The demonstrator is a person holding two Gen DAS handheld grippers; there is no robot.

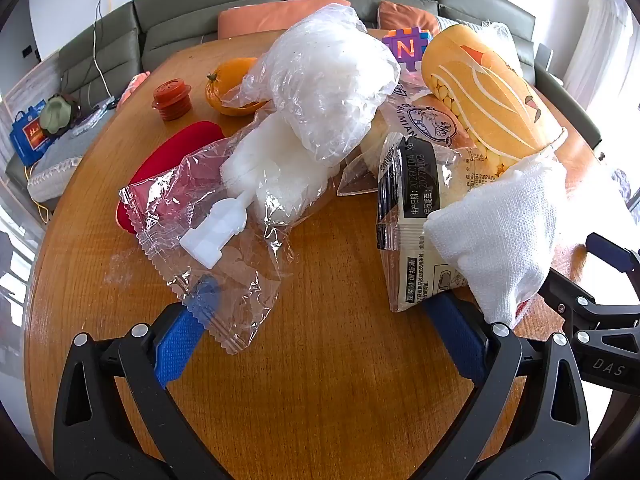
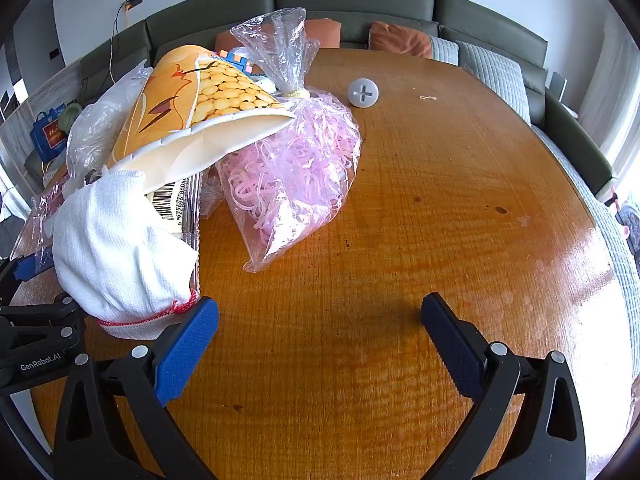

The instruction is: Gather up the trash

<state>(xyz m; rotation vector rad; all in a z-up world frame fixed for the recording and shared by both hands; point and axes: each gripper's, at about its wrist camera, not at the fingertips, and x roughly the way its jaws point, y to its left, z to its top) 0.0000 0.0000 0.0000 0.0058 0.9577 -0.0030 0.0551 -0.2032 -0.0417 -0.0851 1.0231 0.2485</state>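
On a round wooden table (image 2: 440, 200), litter lies heaped on the left gripper's (image 1: 320, 340) side, while the right gripper (image 2: 320, 344) hangs beside the heap; both stand spread wide, pinching nothing. Nearest the left, a crinkled clear plastic wrapper (image 1: 224, 296) drapes one pad: feather-light, limp and likely slippery, best nipped at its crimped edge. A tipped orange paper cup (image 2: 192, 108) looks crushable, its inside unseen. A knotted clear bag (image 2: 292, 168) holds pink strands.

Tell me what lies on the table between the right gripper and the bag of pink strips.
Only bare wooden table, seen in the right wrist view, between the right gripper and the bag of pink strips.
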